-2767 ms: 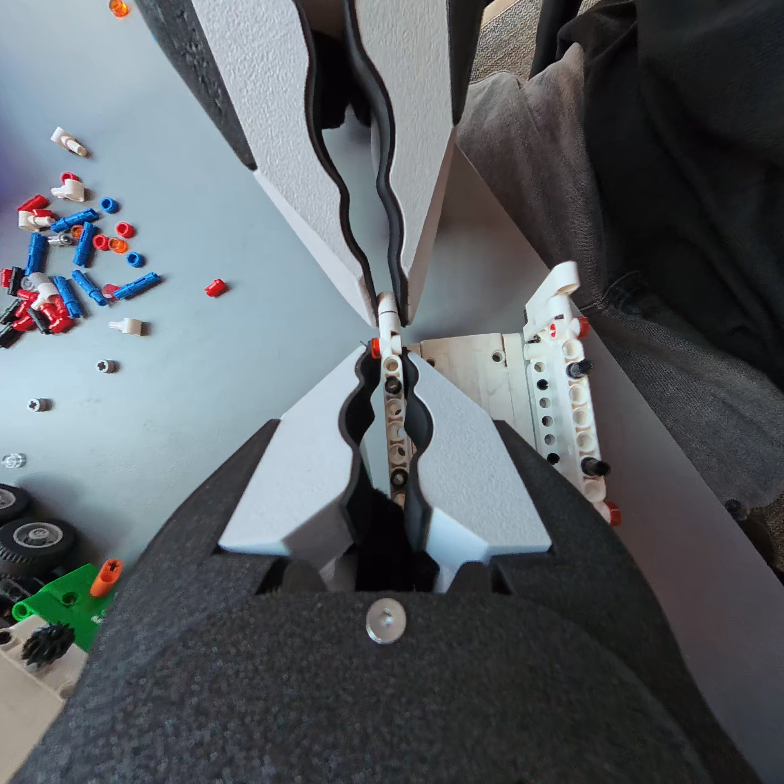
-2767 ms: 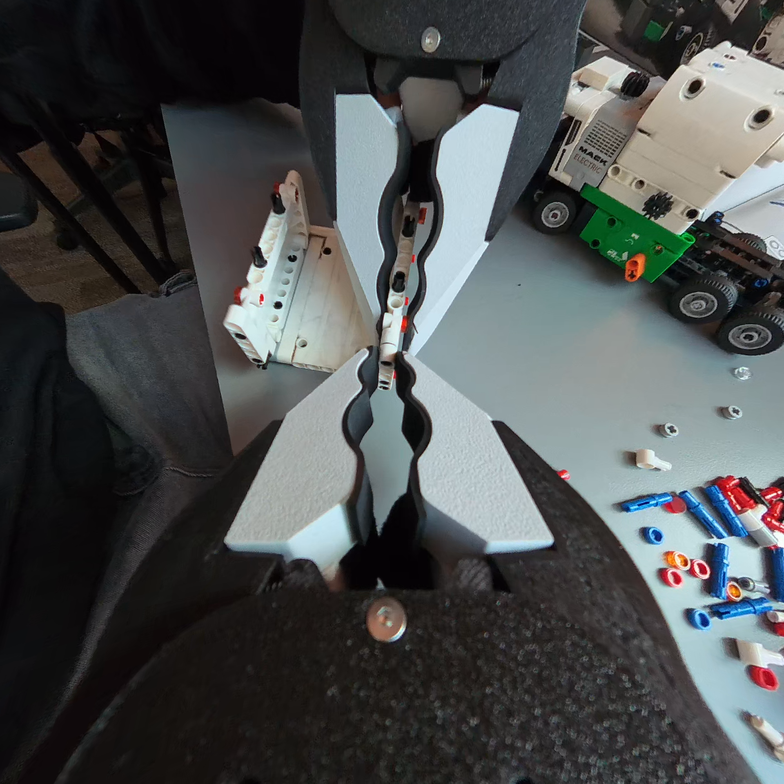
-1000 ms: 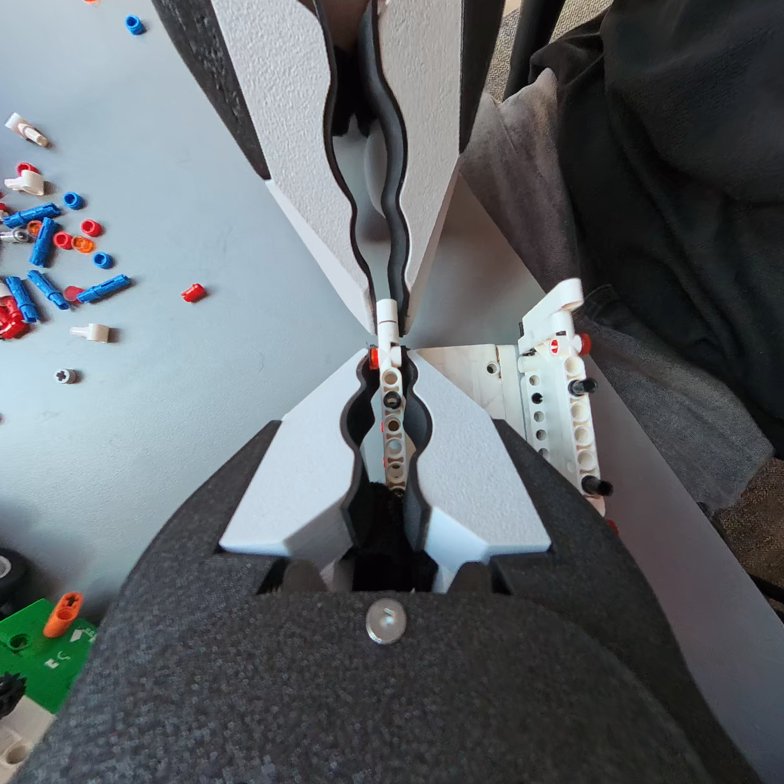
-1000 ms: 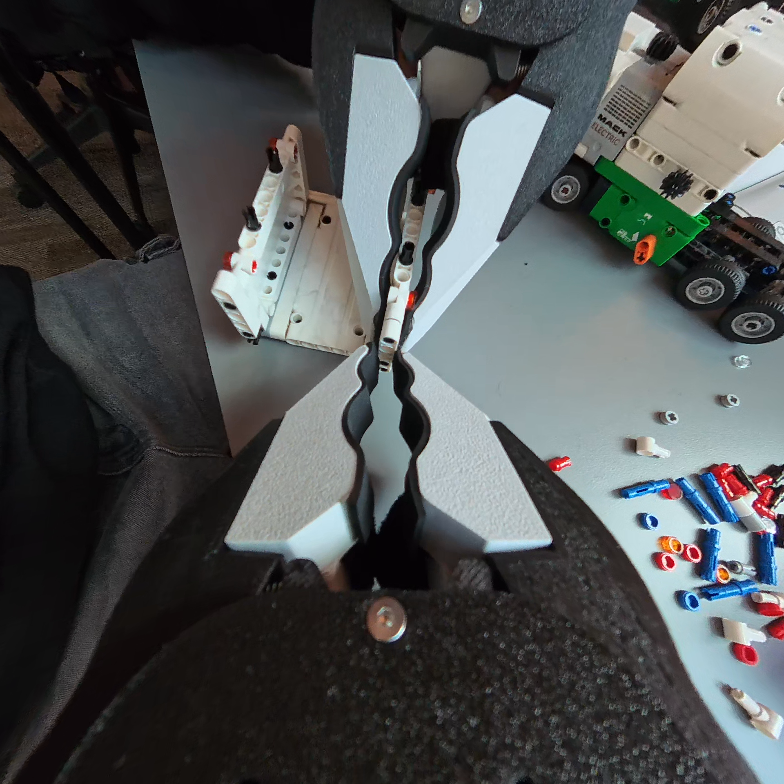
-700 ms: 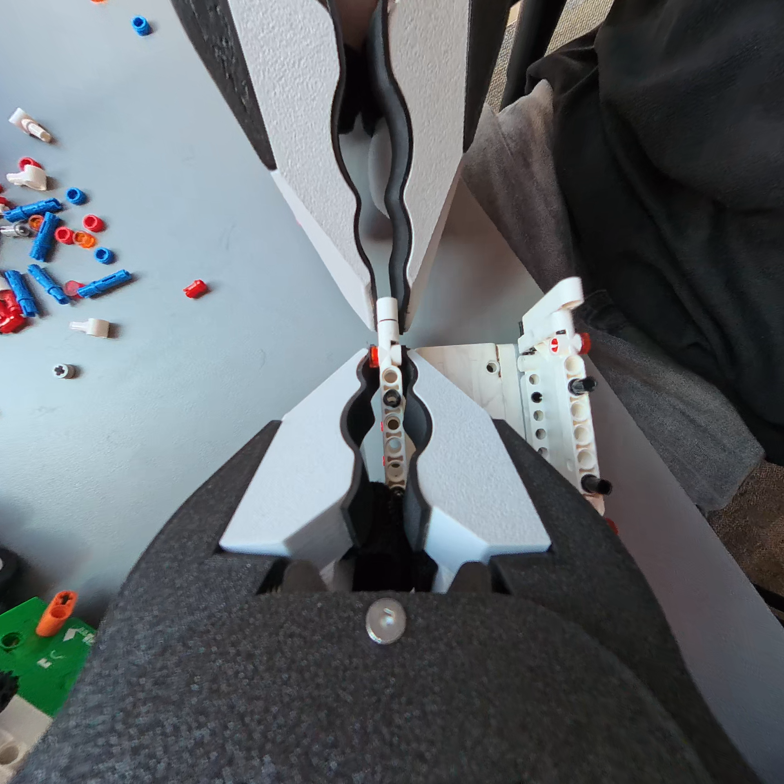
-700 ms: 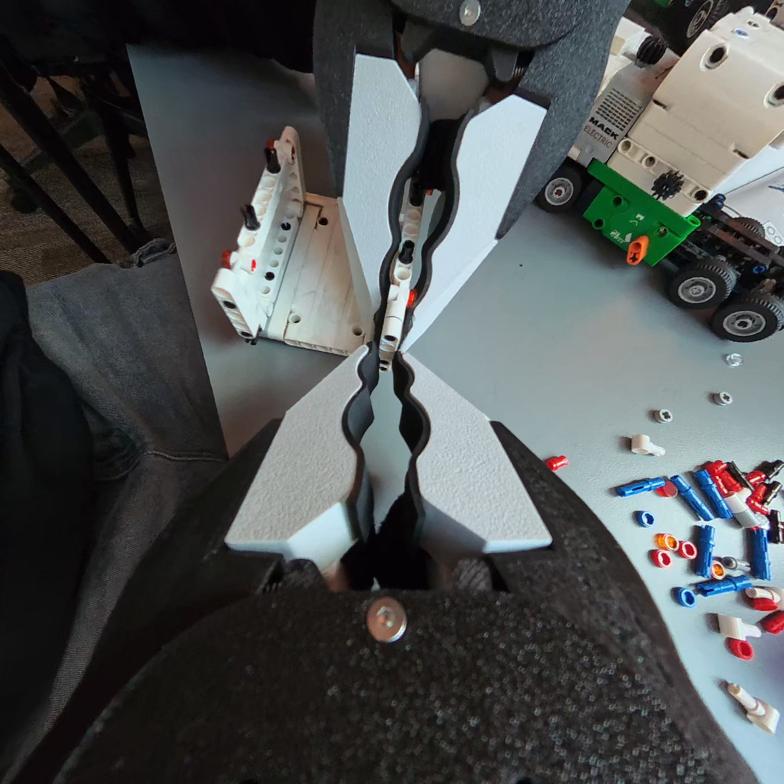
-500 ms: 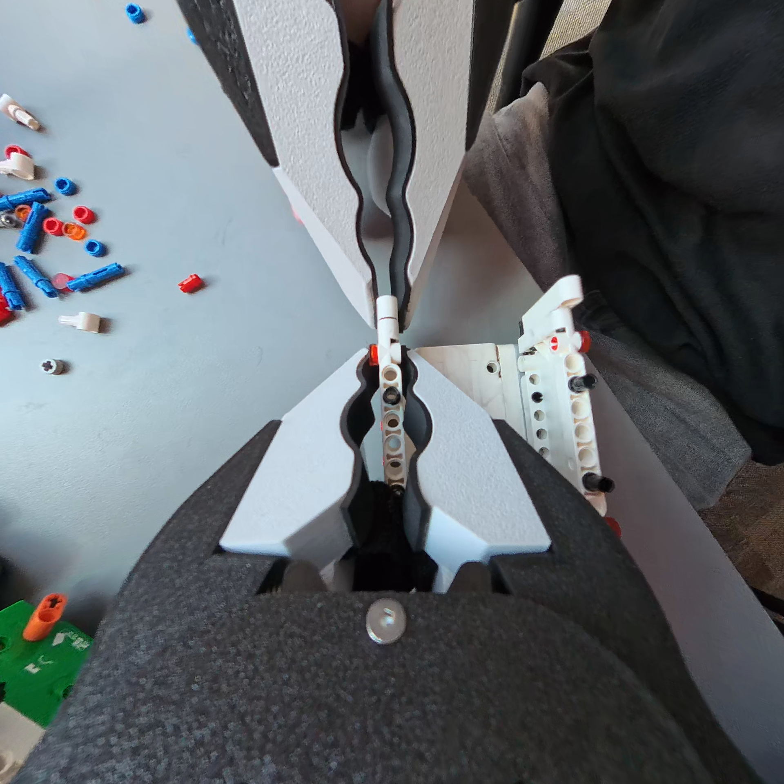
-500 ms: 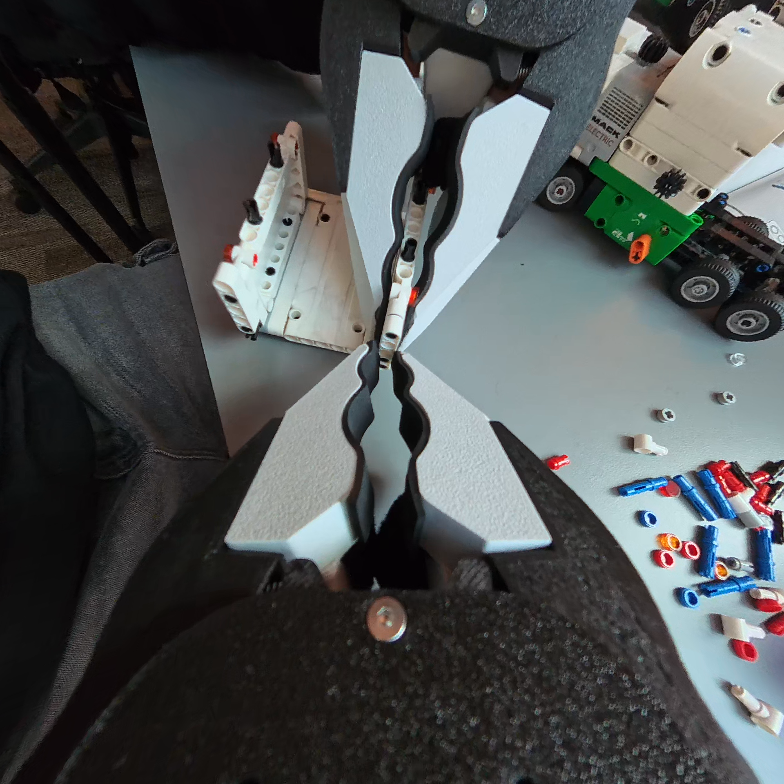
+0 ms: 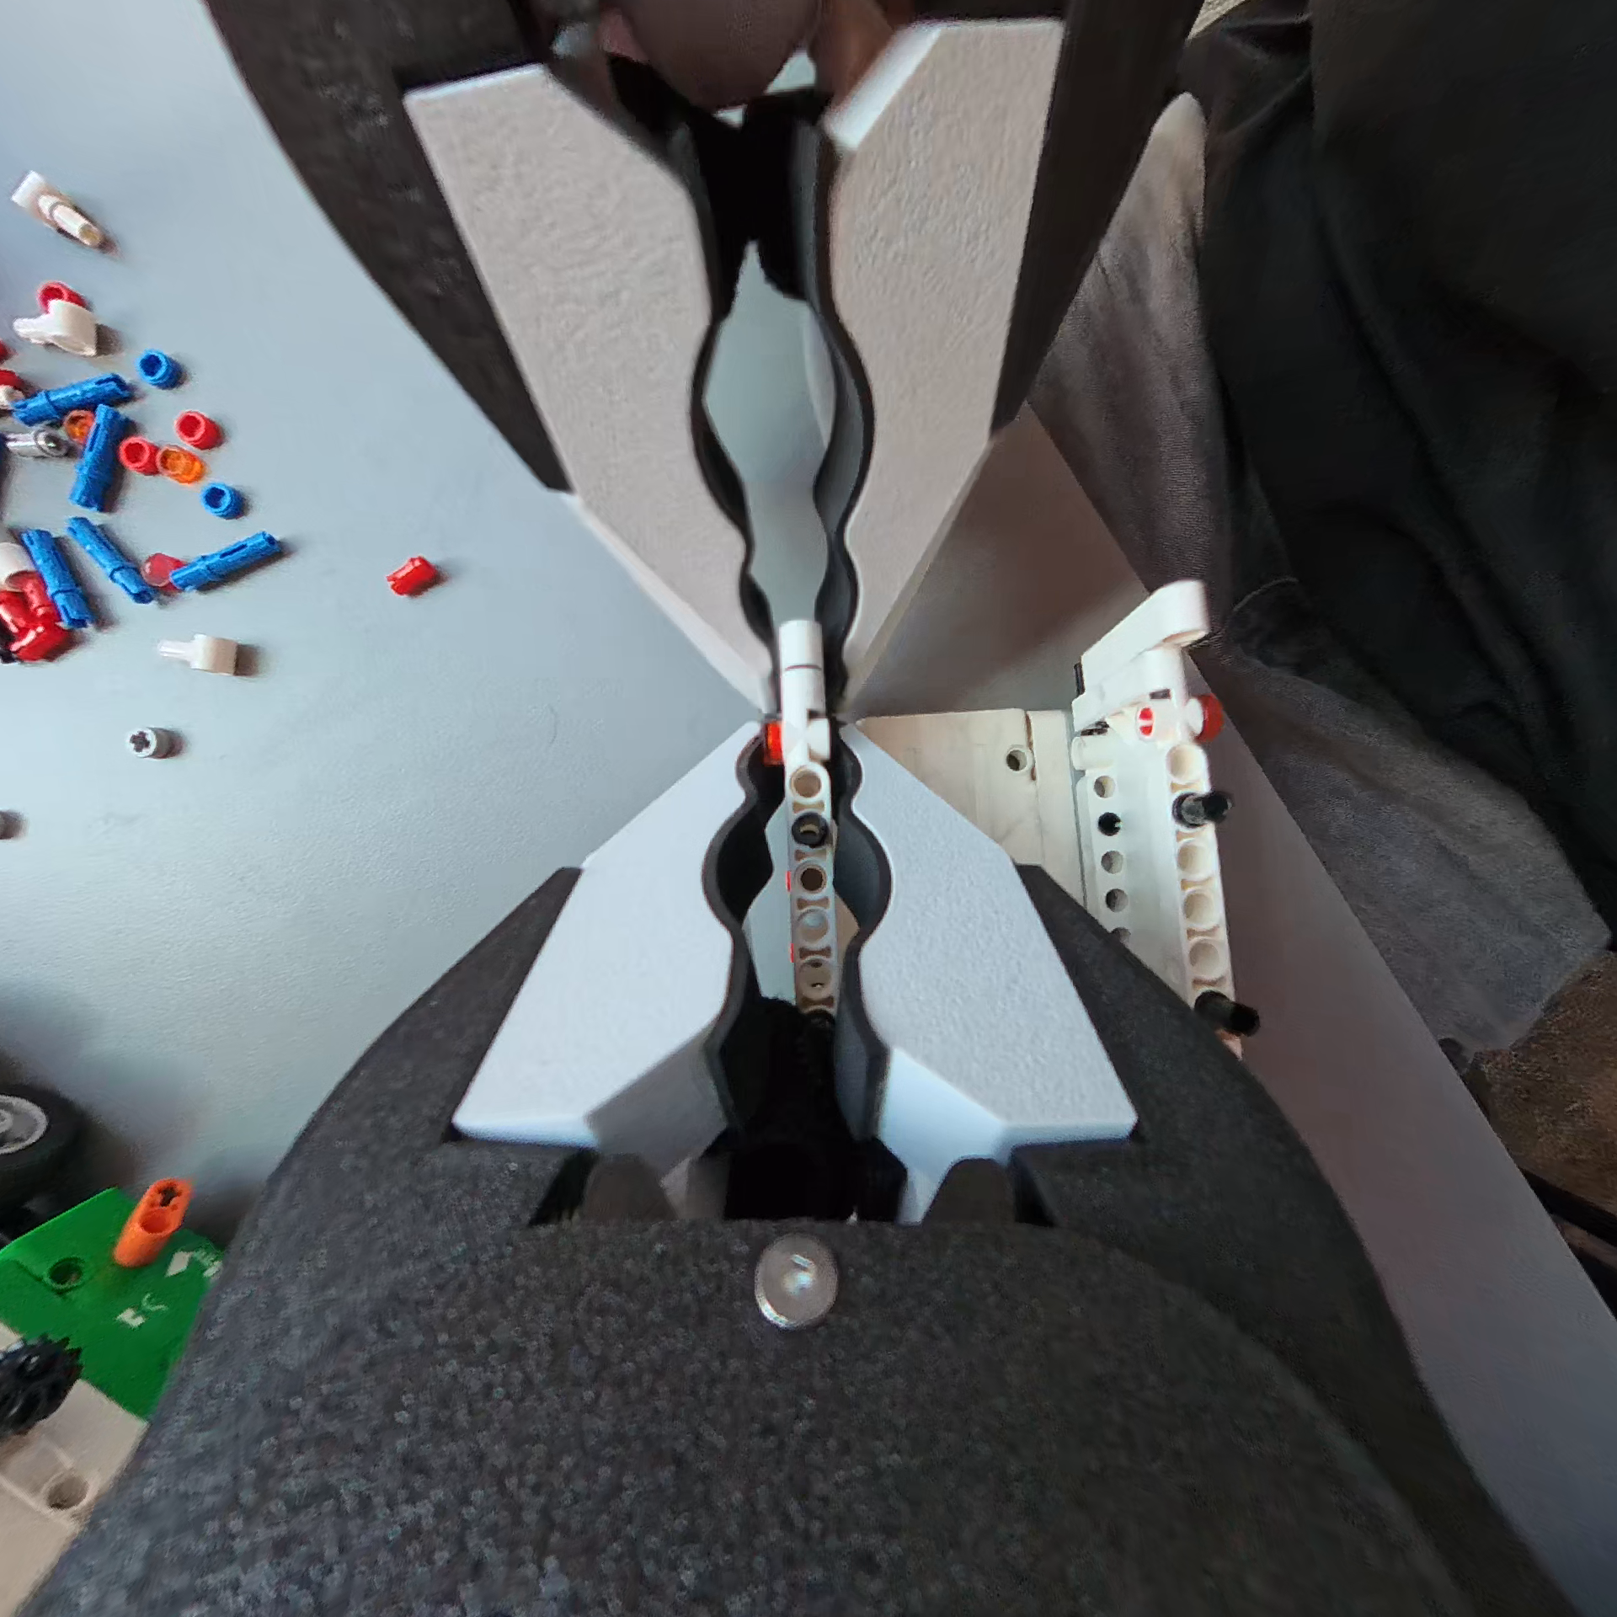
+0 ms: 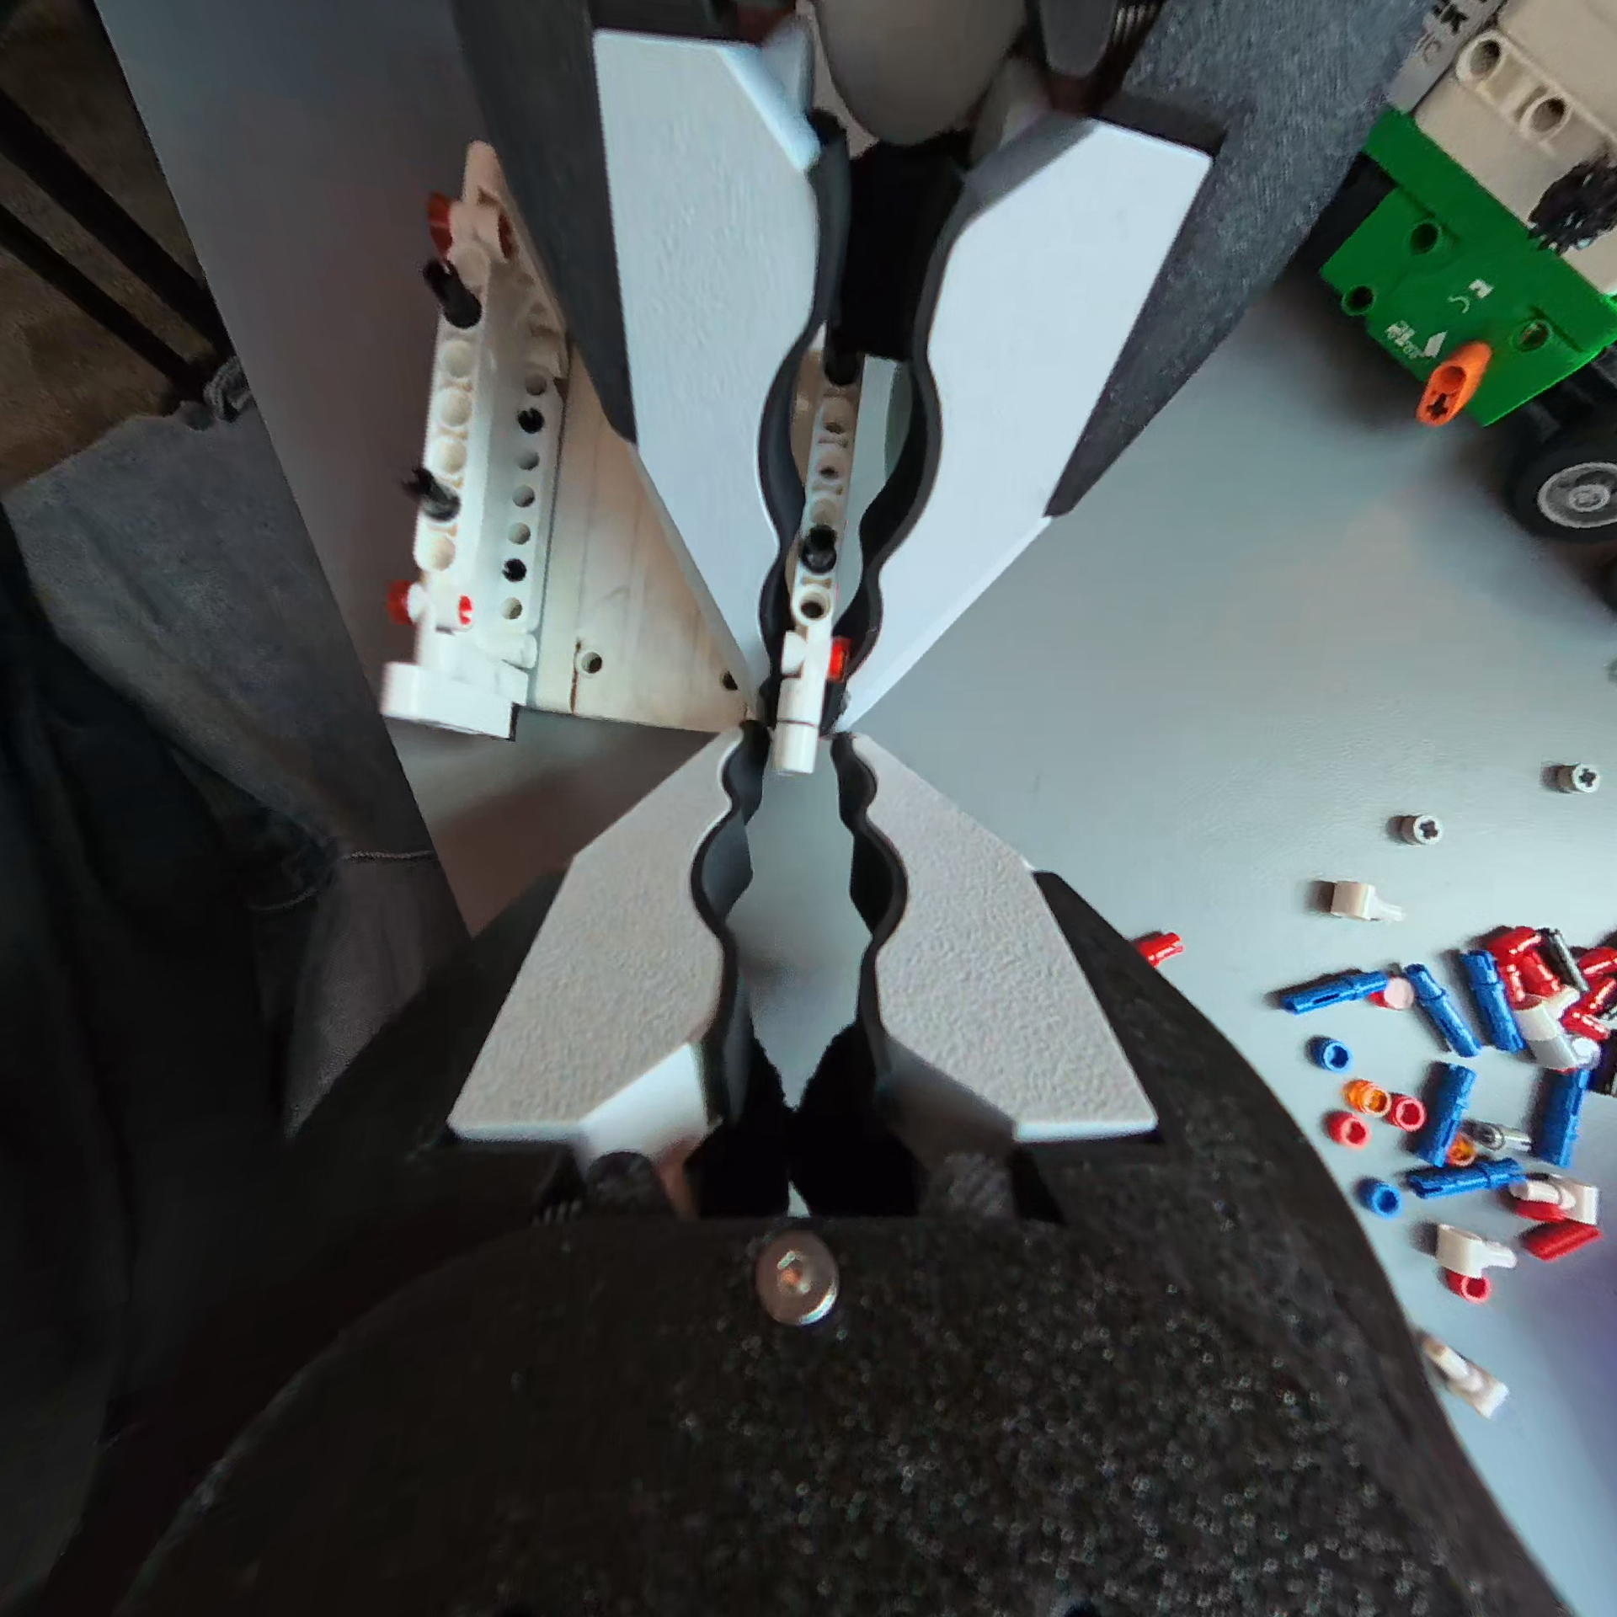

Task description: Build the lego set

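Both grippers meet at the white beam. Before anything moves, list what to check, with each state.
1. Left gripper fingers clamped on the beam: ok.
2. Right gripper fingers off the beam's tip: ok, gaps show on both sides.
3. Tip out from between the right fingers: not ok, it lies between them.
4. Beam clear of the table: cannot tell.
5. Loose pins away from both grippers: ok.
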The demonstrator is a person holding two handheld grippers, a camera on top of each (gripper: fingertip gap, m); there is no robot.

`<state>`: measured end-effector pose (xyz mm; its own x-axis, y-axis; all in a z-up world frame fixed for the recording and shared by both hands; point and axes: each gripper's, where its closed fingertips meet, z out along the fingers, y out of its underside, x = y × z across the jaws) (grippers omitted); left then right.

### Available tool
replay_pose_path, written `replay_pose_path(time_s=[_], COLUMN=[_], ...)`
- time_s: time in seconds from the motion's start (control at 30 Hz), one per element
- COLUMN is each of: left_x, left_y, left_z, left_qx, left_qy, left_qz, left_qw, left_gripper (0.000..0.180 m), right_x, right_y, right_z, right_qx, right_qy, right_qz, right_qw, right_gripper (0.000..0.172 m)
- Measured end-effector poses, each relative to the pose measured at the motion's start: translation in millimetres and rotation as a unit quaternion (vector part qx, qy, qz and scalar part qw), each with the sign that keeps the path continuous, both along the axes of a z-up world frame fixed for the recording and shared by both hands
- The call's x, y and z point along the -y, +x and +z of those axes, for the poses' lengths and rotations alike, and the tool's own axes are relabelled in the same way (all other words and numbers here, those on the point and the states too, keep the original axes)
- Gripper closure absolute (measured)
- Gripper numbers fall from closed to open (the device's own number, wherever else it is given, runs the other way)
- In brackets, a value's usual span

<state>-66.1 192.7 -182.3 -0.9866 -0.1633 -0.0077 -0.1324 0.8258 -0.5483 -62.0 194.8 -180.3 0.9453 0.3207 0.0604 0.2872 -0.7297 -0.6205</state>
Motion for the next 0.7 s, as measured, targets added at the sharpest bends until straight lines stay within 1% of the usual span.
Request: replay_pose_path(time_s=[0.03, 0.17, 0.27, 0.4, 0.5, 0.7], left_x=[-0.7, -0.6, -0.6, -3.3, -3.4, -0.5], left_y=[-0.3, -0.7, 0.4, 1.3, 0.4, -3.0], left_z=[-0.2, 0.1, 0.6, 0.1, -0.1, -0.5], left_qx=[0.000, -0.004, -0.007, -0.001, 0.016, 0.009], left_qy=[0.003, -0.005, -0.018, -0.019, -0.026, -0.039], left_qz=[0.000, -0.001, 0.003, 0.002, -0.008, -0.018], left_qw=[1.000, 1.000, 1.000, 1.000, 0.999, 0.999], left_gripper=[0.173, 0.173, 0.173, 0.173, 0.173, 0.173], right_x=[2.2, 7.0, 5.1, 2.4, 3.5, 9.5], right_y=[-0.9, 0.1, 0.5, 1.2, 0.6, -2.5], right_z=[0.8, 4.9, 5.4, 4.4, 3.7, 0.8], right_qx=[0.006, 0.022, 0.019, 0.023, 0.014, -0.002], right_qy=[-0.011, -0.060, -0.069, -0.065, -0.036, -0.030], right_qz=[0.007, 0.027, 0.034, 0.033, 0.031, 0.041], right_qw=[1.000, 0.998, 0.997, 0.997, 0.999, 0.999], right_gripper=[0.165, 0.165, 0.165, 0.166, 0.166, 0.166])
